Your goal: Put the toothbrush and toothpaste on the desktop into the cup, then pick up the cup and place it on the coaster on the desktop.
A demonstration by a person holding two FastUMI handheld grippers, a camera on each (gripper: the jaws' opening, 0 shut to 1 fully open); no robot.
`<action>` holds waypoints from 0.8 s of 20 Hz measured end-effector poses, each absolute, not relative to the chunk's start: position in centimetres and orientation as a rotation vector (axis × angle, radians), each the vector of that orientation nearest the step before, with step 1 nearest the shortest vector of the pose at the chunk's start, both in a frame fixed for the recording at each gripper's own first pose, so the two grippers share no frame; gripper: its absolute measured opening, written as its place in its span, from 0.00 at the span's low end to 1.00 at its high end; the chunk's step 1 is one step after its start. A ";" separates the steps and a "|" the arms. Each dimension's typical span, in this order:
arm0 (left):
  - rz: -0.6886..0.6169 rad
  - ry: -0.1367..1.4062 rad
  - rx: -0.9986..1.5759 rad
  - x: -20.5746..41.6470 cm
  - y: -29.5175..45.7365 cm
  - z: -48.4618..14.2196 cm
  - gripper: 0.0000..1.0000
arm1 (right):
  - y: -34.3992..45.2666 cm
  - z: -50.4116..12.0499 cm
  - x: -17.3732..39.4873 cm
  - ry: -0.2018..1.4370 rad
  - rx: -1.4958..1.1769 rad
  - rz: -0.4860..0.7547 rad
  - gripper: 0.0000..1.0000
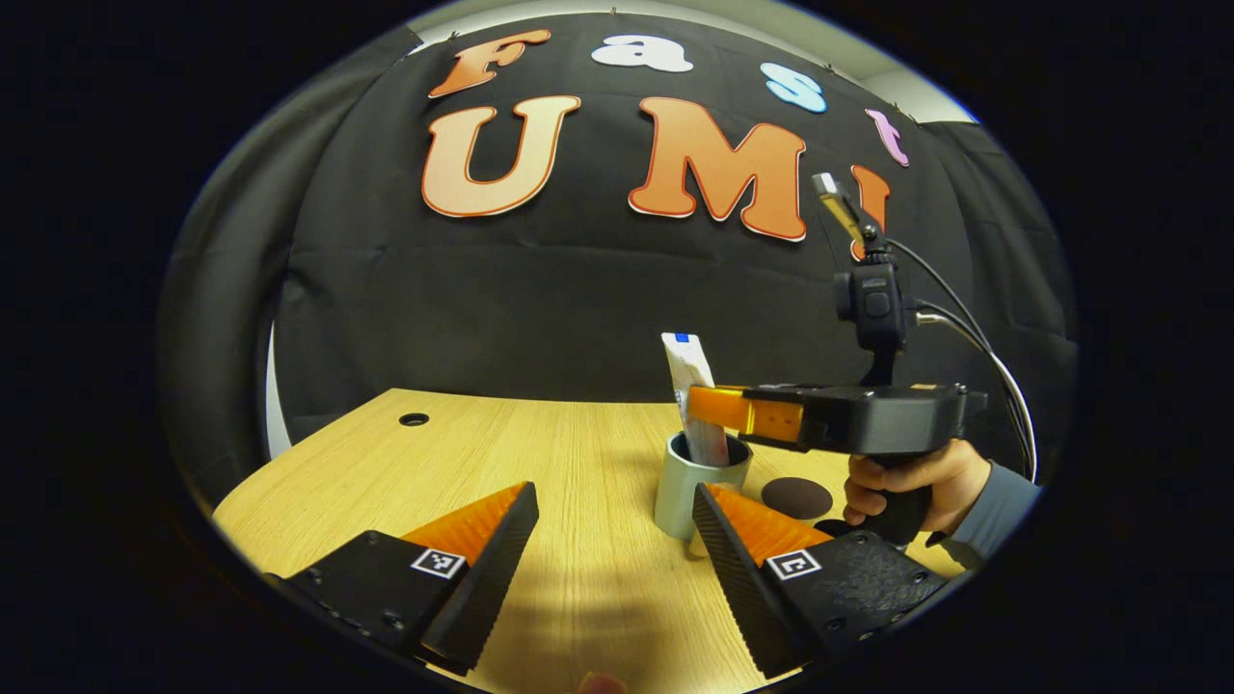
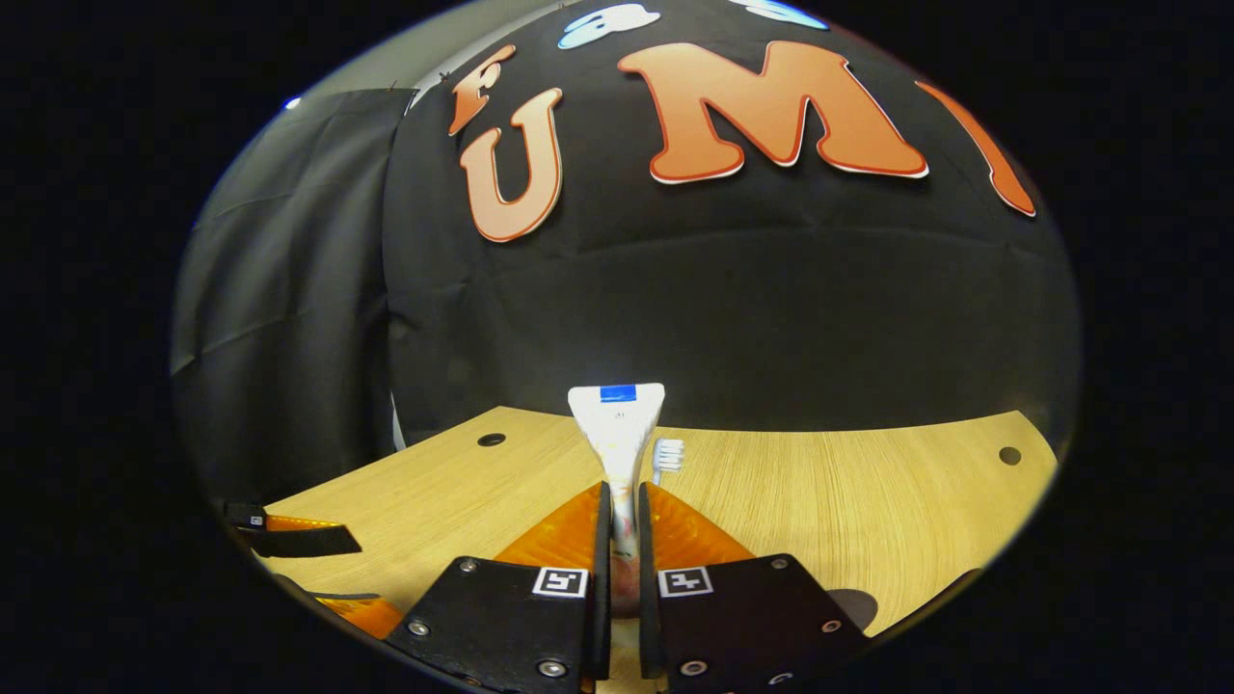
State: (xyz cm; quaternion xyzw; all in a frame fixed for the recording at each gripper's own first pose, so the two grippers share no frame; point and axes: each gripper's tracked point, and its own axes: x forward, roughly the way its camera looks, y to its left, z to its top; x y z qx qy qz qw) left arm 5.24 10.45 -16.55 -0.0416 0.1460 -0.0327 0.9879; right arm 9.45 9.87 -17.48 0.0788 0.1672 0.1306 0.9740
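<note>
**Toothpaste held upright in the cup, left side waiting**

The right hand-held gripper [image 2: 618, 540] has its jaws drawn almost together, both fingers pressing on the toothpaste [image 2: 617, 434], which stands upright between them with its flat crimped end uppermost. In the left gripper view the same tube [image 1: 696, 386] reaches down into the cup [image 1: 696, 487], and the right hand-held gripper [image 1: 733, 410] pinches it from the side above the rim, a hand [image 1: 911, 482] on its handle. The white bristled head of the toothbrush [image 2: 667, 453] shows just beyond the tube in the right gripper view; it probably sits in the cup already, though its handle is hidden.

The tube is likely light and soft-walled, so it will dent under a hard squeeze. The middle of the body, where it is held now, seems the sound place to grip. The cup looks rigid and smooth, perhaps slippery; with tall contents it could tip, so a grip across its wall below the rim seems safest.

The left hand-held gripper [image 1: 617, 540] stands wide open, holding nothing, low over the desk [image 1: 482, 453]. The cup is just ahead of its right finger, and the dark round coaster [image 1: 796, 497] lies on the desk just beyond that finger, near the cup.
</note>
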 end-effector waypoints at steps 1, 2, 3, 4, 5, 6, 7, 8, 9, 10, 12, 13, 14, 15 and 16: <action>-0.075 0.300 -0.082 5.2 9.9 -16.7 0.97 | 9.4 -16.6 8.9 0.327 0.161 0.263 0.12; -0.085 0.306 -0.082 5.3 9.4 -16.6 0.97 | 8.7 -15.8 8.5 0.316 0.155 0.256 0.13; -0.099 0.310 -0.082 5.5 8.9 -16.4 0.97 | 8.1 -14.9 7.9 0.304 0.147 0.251 0.13; -0.110 0.314 -0.083 5.8 8.4 -16.1 0.97 | 7.4 -13.7 7.4 0.289 0.141 0.250 0.13; -0.127 0.320 -0.083 6.1 7.8 -15.9 0.97 | 6.6 -12.5 6.7 0.275 0.135 0.249 0.13; -0.139 0.327 -0.085 6.5 7.3 -15.4 0.97 | 5.9 -11.4 6.1 0.261 0.130 0.249 0.19; -0.157 0.338 -0.087 7.0 6.6 -15.2 0.97 | 5.1 -10.3 5.3 0.248 0.126 0.246 0.22; -0.168 0.348 -0.089 7.6 6.2 -14.9 0.97 | 4.1 -9.2 4.7 0.236 0.123 0.238 0.30; -0.181 0.365 -0.091 8.1 5.8 -14.7 0.97 | 3.2 -8.1 4.0 0.223 0.118 0.229 0.35; -0.191 0.383 -0.095 8.7 5.4 -14.4 0.97 | 2.1 -7.0 3.3 0.208 0.110 0.218 0.34; -0.215 0.443 -0.112 9.8 4.5 -14.5 0.97 | 0.5 -5.2 2.2 0.187 0.096 0.206 0.55; -0.226 0.476 -0.118 10.0 4.0 -14.6 0.97 | -0.4 -4.4 1.5 0.183 0.089 0.198 0.55; -0.233 0.503 -0.121 10.3 3.4 -14.5 0.97 | -1.2 -3.6 0.9 0.179 0.087 0.190 0.69; -0.236 0.533 -0.117 10.8 3.1 -14.9 0.96 | -2.0 -3.0 0.3 0.176 0.086 0.183 0.73; -0.237 0.563 -0.117 11.5 2.8 -15.1 0.96 | -2.8 -2.2 -0.2 0.169 0.088 0.180 0.76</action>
